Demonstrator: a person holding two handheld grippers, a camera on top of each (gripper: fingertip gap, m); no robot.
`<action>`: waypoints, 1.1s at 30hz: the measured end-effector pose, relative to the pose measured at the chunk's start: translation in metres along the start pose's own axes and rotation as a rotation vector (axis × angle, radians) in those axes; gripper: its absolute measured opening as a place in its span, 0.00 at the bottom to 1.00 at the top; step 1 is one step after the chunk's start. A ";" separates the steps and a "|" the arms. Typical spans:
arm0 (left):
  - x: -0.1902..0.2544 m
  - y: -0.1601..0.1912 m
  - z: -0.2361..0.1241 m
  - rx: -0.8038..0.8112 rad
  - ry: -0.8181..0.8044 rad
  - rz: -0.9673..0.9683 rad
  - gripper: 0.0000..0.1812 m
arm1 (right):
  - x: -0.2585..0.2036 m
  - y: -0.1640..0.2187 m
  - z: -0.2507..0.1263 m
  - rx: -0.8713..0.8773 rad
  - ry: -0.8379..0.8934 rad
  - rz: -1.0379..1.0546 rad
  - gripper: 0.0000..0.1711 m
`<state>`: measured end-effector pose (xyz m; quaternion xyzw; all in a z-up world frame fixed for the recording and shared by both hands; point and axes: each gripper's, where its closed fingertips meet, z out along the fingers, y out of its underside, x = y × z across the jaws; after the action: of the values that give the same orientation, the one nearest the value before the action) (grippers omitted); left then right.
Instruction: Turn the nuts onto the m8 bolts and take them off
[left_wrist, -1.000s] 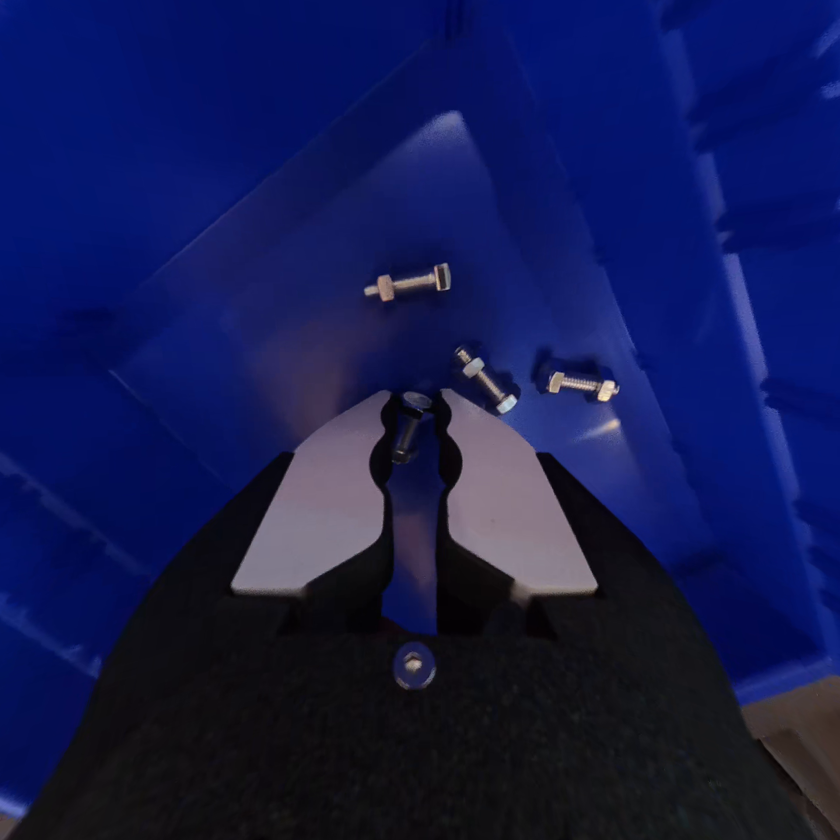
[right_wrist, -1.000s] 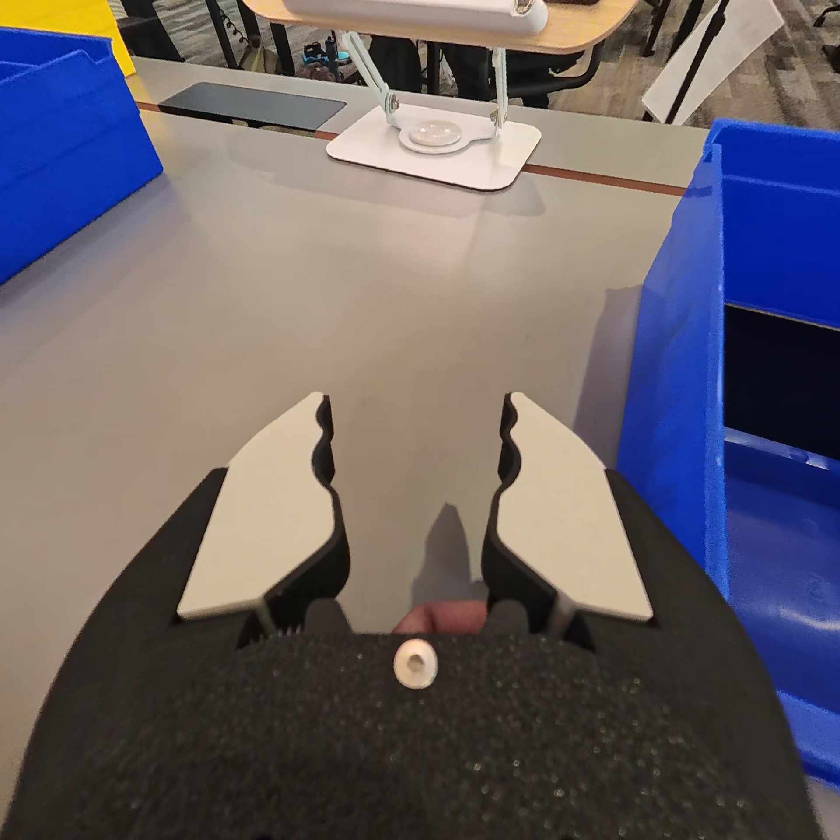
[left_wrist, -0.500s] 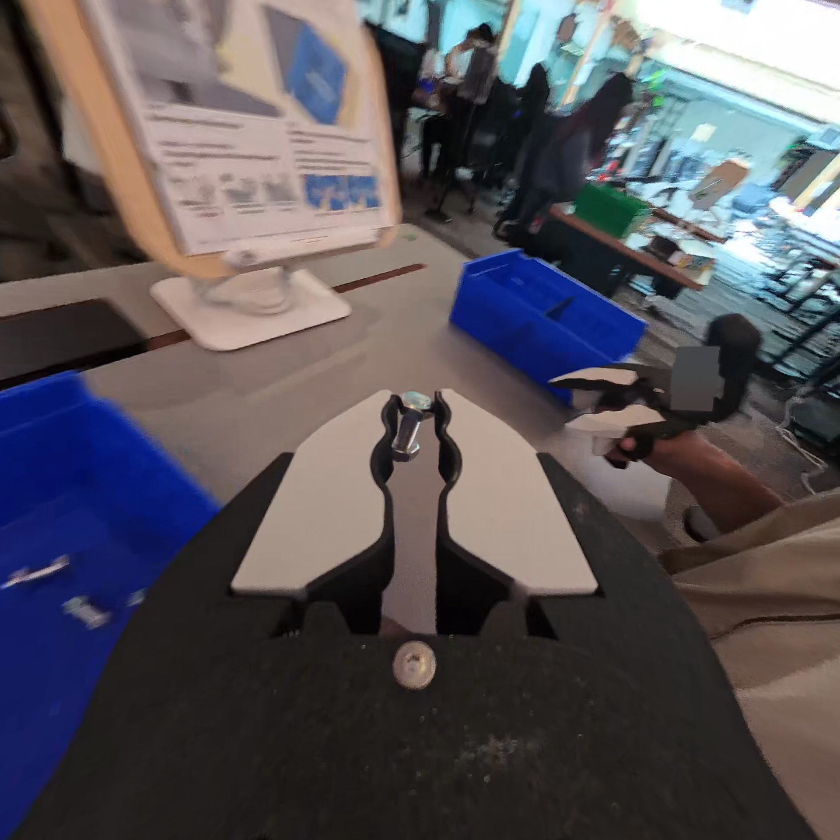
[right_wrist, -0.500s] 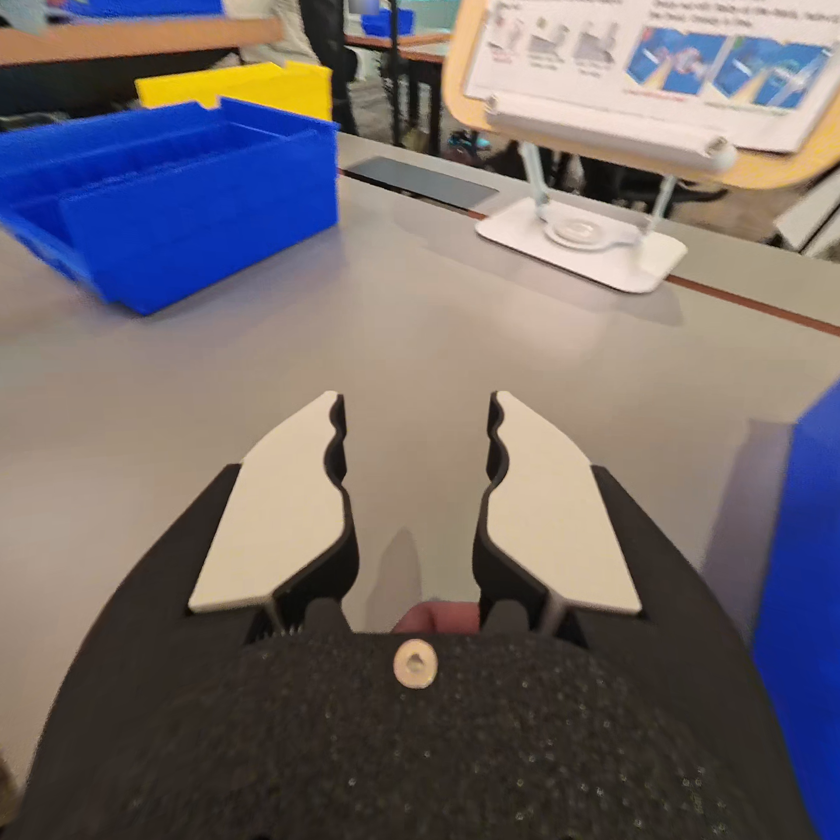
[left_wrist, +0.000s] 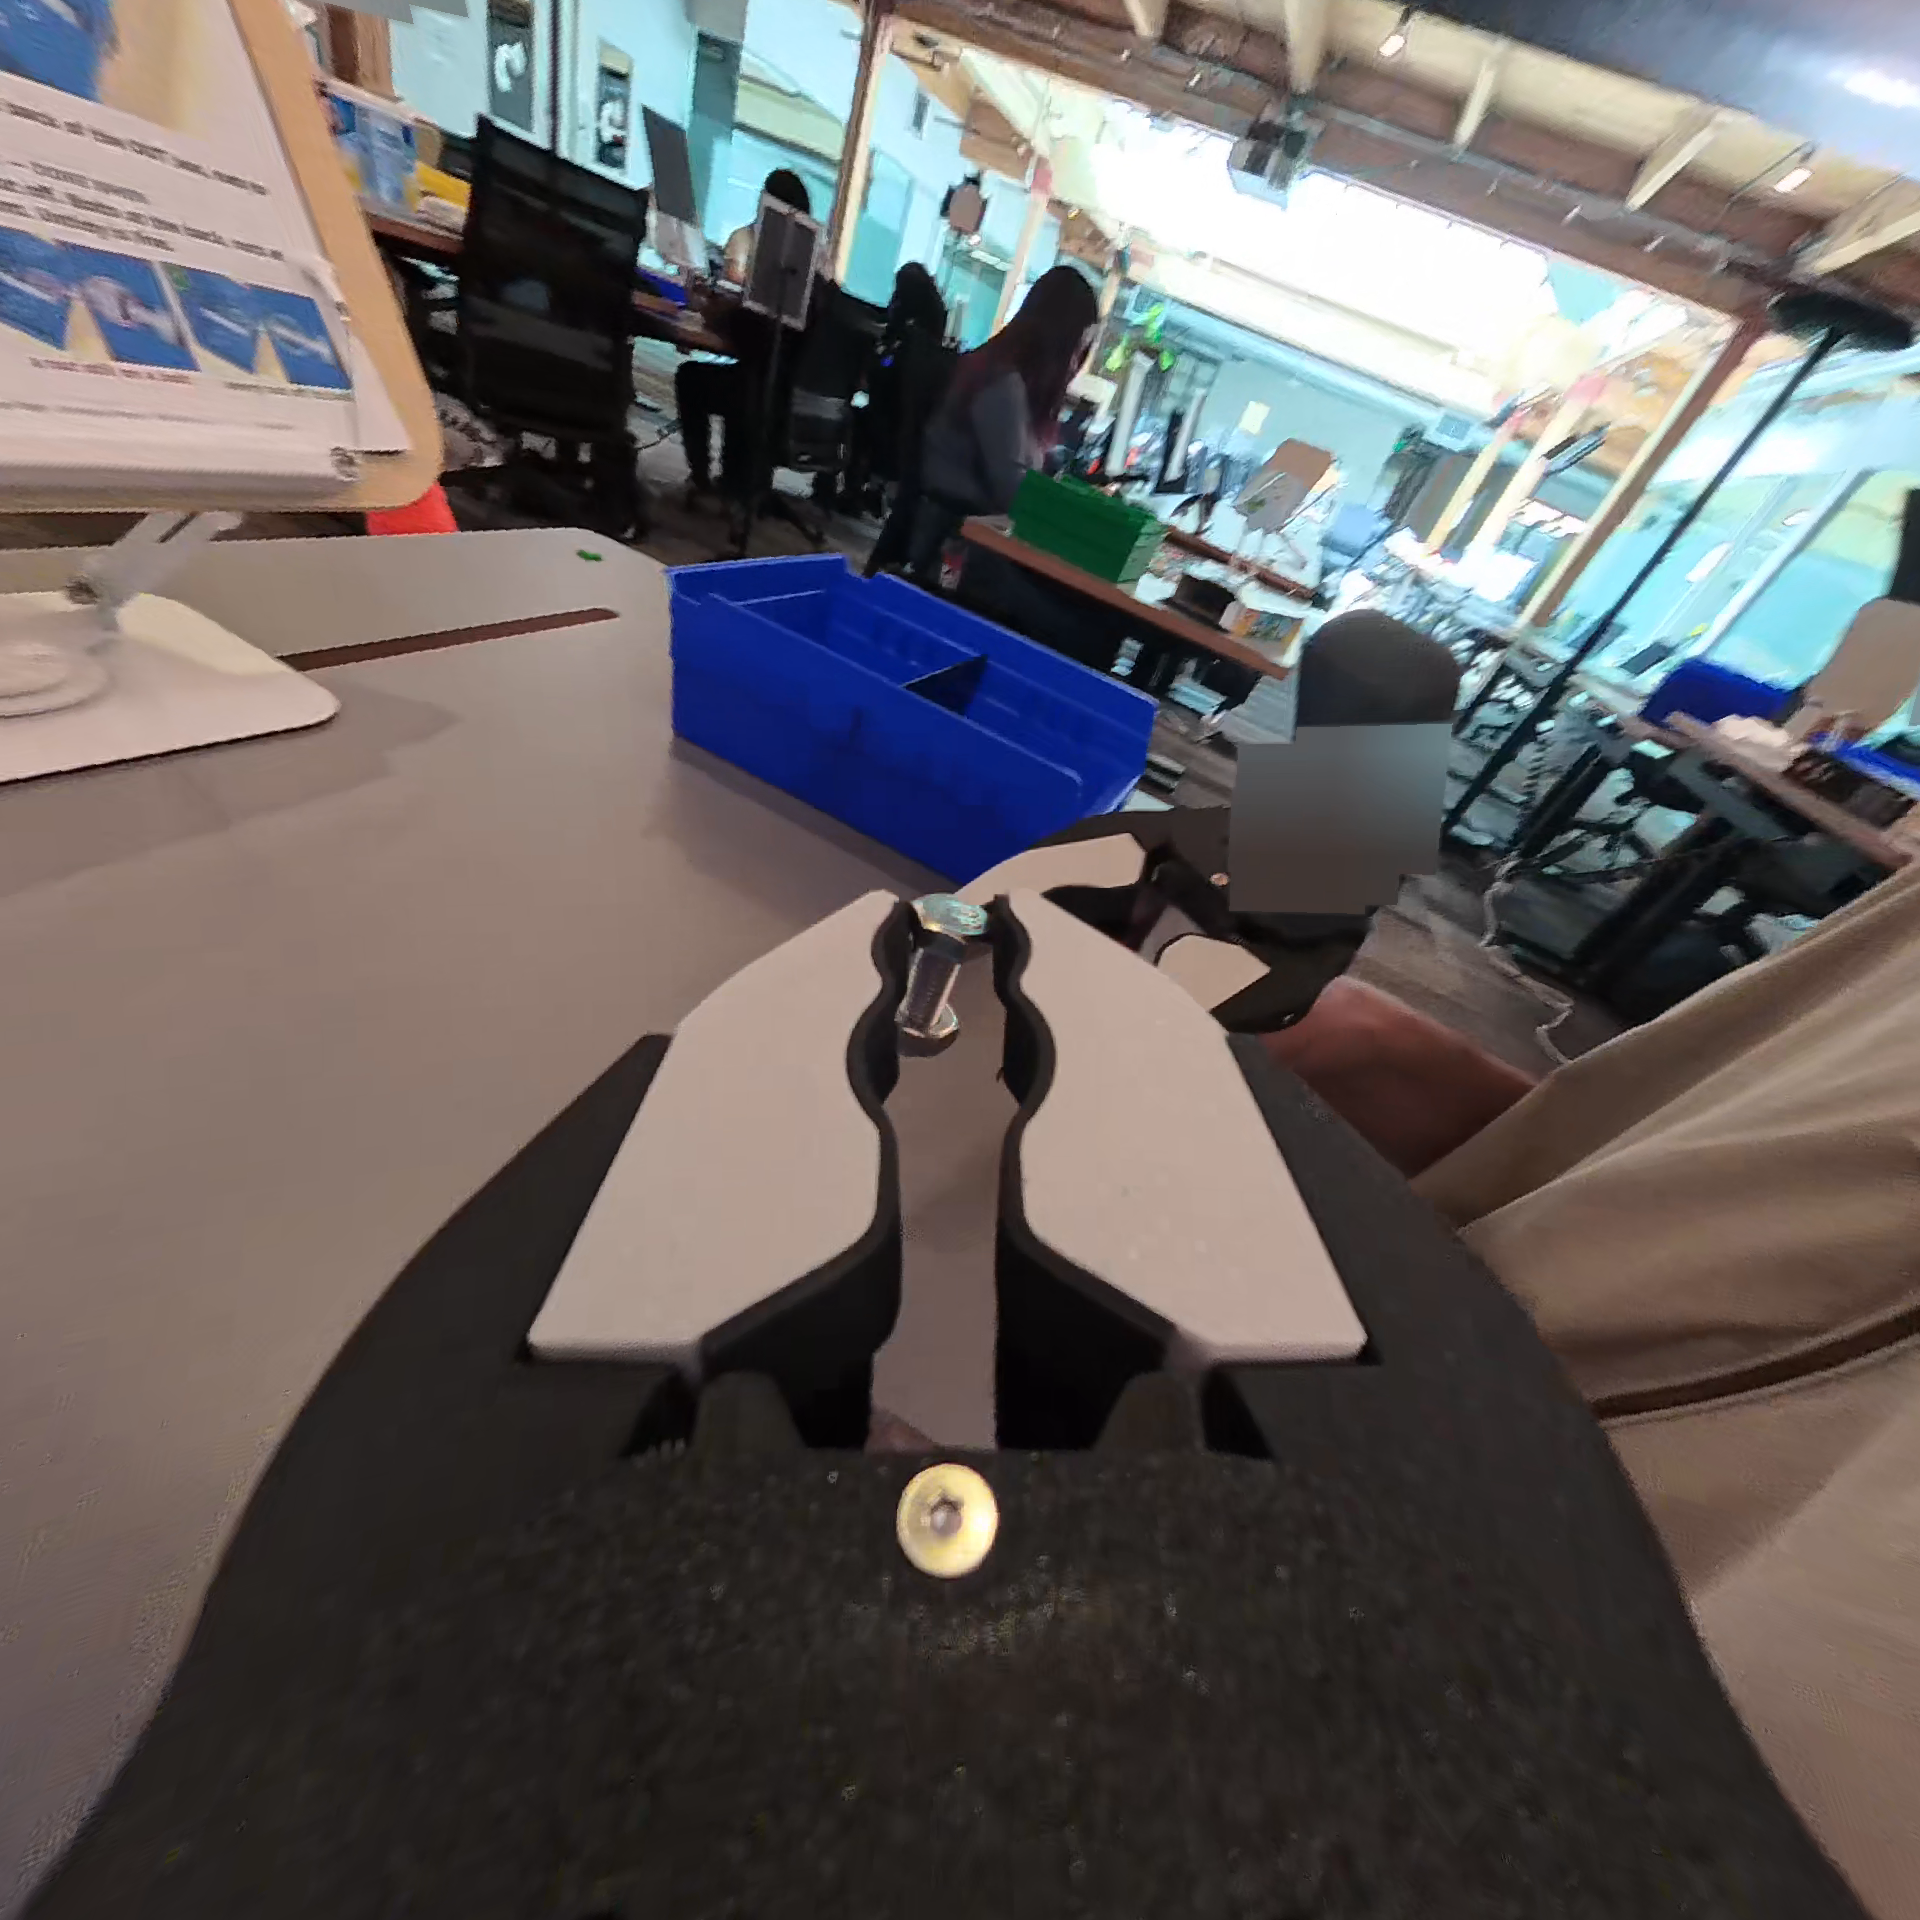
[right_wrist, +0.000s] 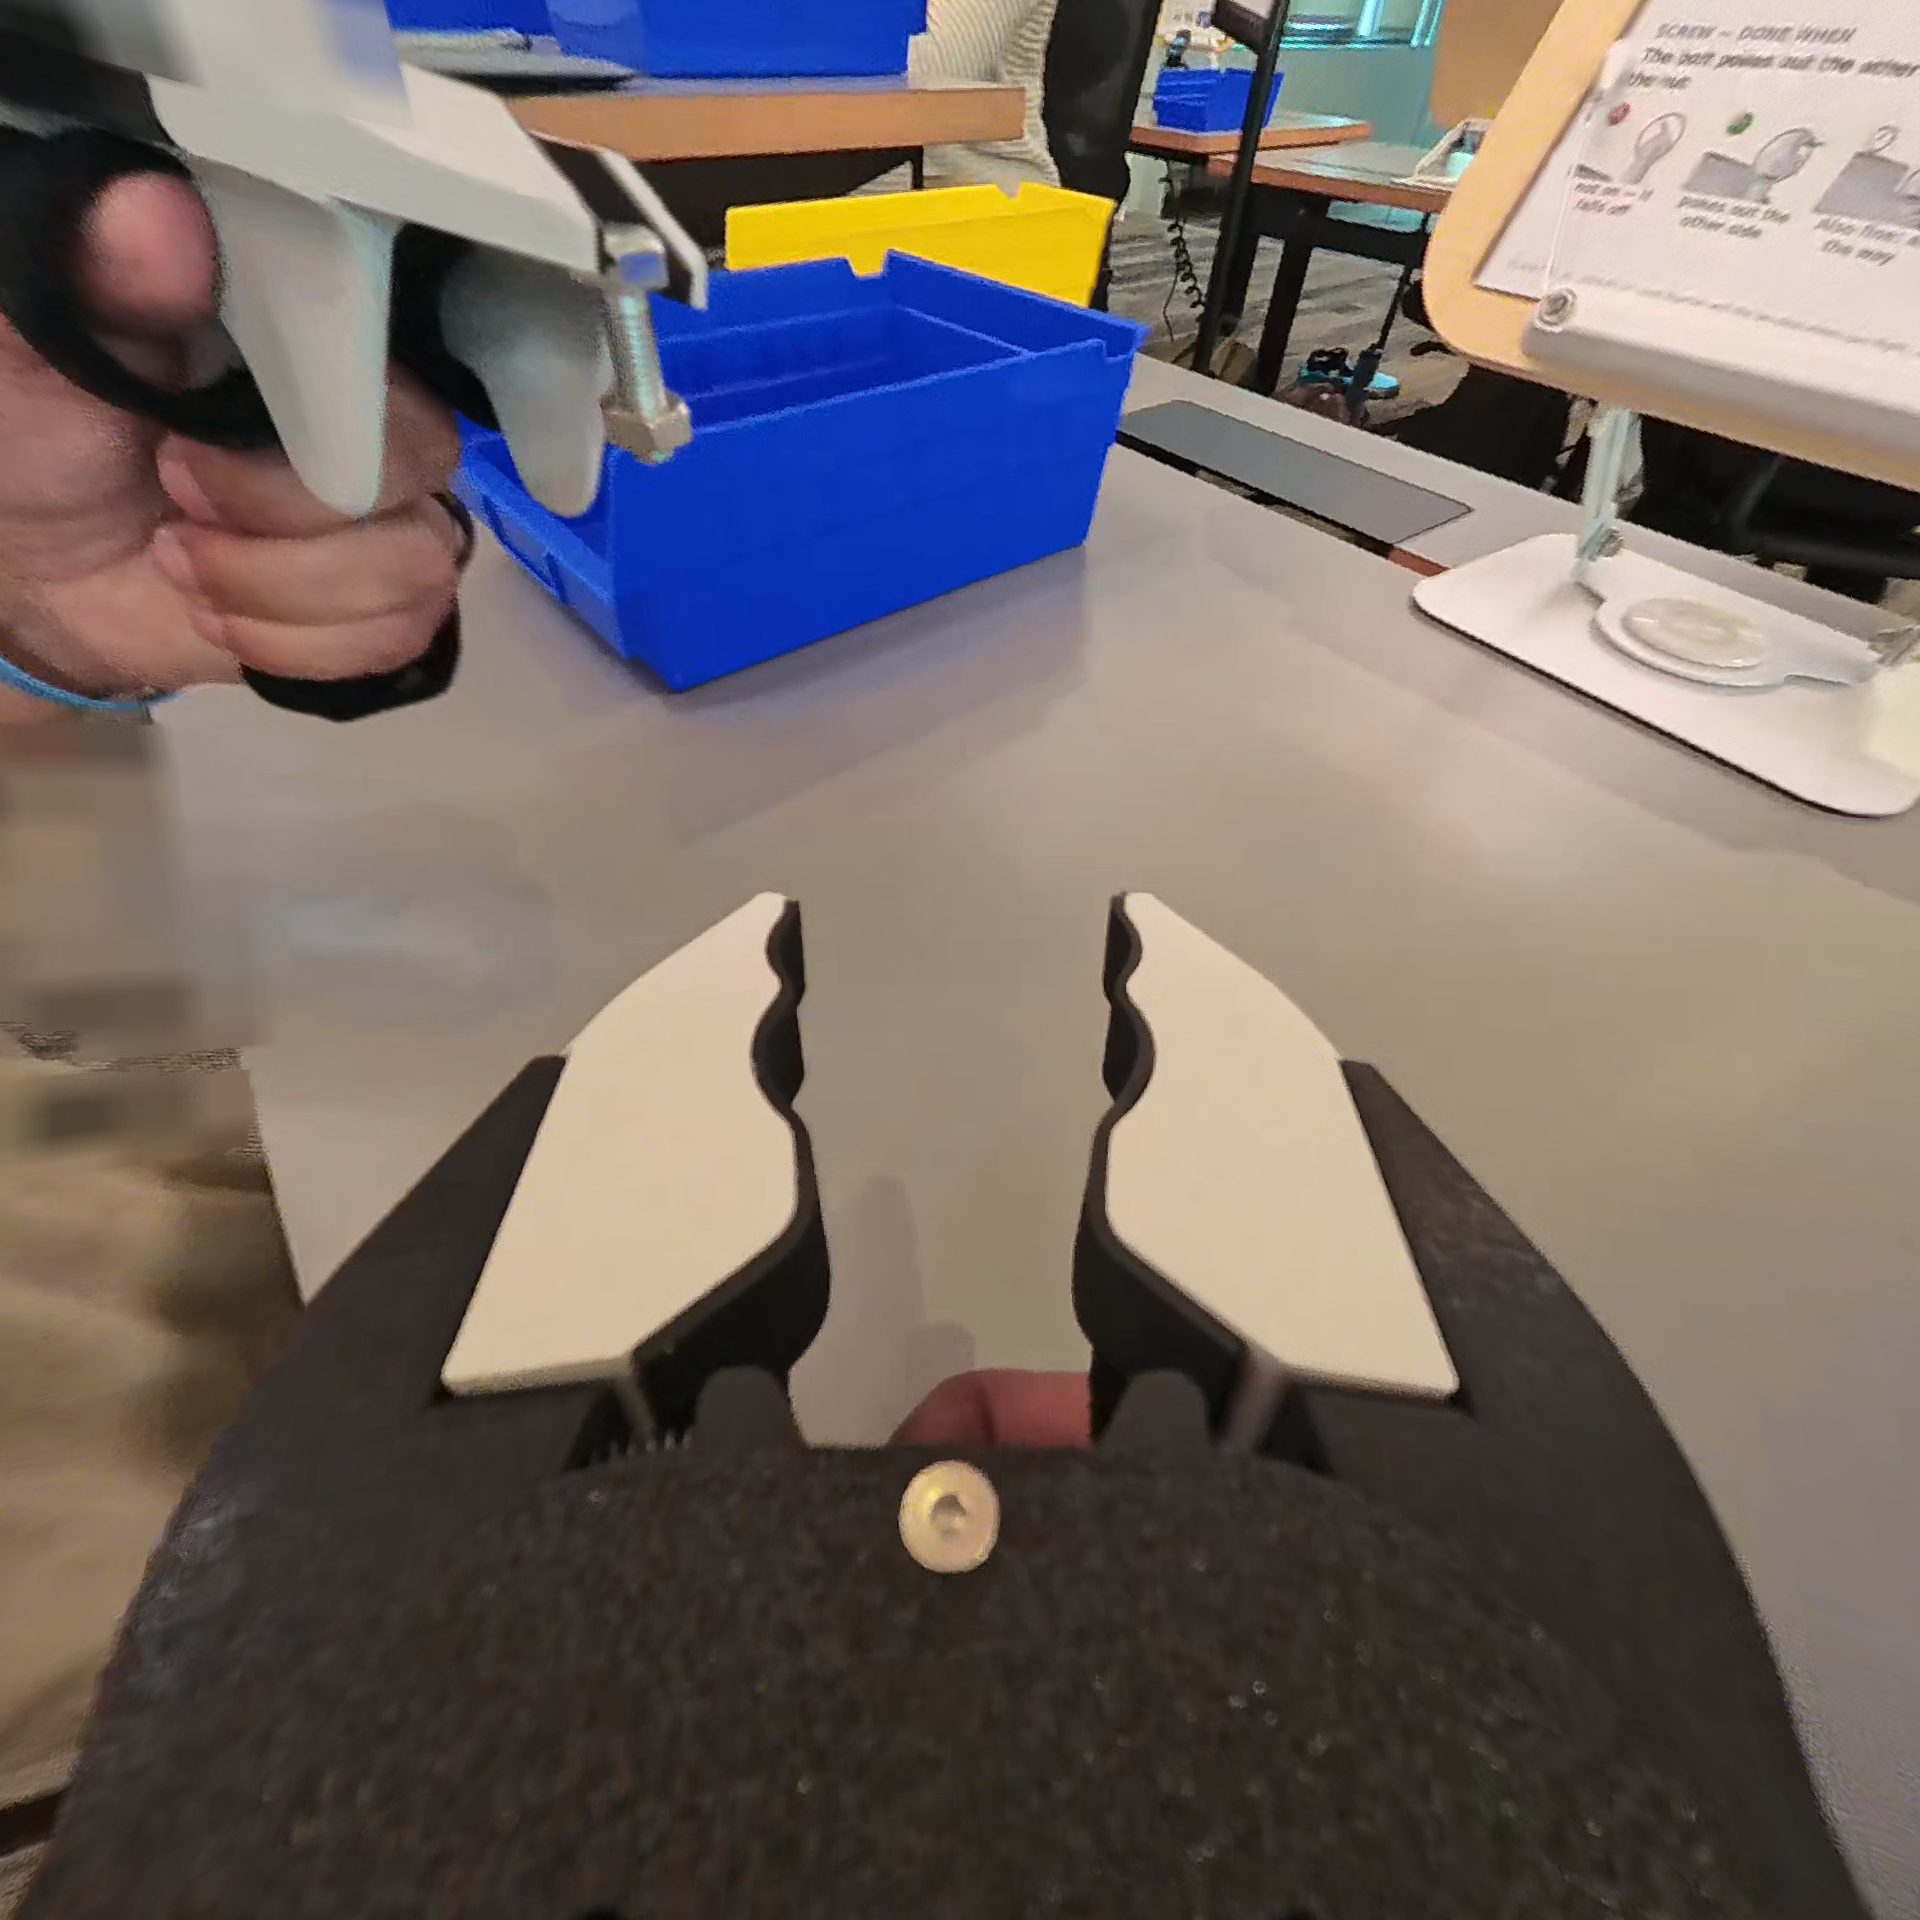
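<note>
Grey and smooth, the surface (right_wrist: 1039, 748) is lying wide under everything, and the blue bin (right_wrist: 852, 436) is sitting on it as the landmark. A second ago the left gripper (left_wrist: 940, 914) was reaching down inside a blue bin among loose bolts; now it is hanging in the air just in front of the blue bin, so the picking-up part looks done. Its fingers (left_wrist: 748, 1122) are squeezing together on the bolt (right_wrist: 636, 353), a shiny silver rod with ridges and a six-sided piece at each end. The right gripper (right_wrist: 954, 935) is waiting nearer the person than the bin, its flat pale fingers (right_wrist: 644, 1174) spread apart and holding nothing. It probably needs to turn the nut next.
</note>
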<state>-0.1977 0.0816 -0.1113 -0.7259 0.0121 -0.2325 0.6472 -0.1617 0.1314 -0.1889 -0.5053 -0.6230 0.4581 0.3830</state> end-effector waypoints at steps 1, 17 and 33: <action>0.004 -0.002 0.001 0.020 0.035 -0.023 0.08 | -0.006 -0.004 0.000 0.017 -0.028 0.009 0.32; 0.033 -0.001 0.029 0.072 0.265 -0.214 0.08 | -0.042 -0.064 0.008 0.197 -0.126 -0.080 0.10; 0.028 0.089 0.021 -0.514 0.131 0.395 0.08 | -0.047 0.011 -0.003 -0.303 -0.325 -0.642 0.09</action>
<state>-0.1399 0.0784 -0.1874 -0.8327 0.2522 -0.1381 0.4733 -0.1470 0.0864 -0.1994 -0.2564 -0.8624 0.2921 0.3242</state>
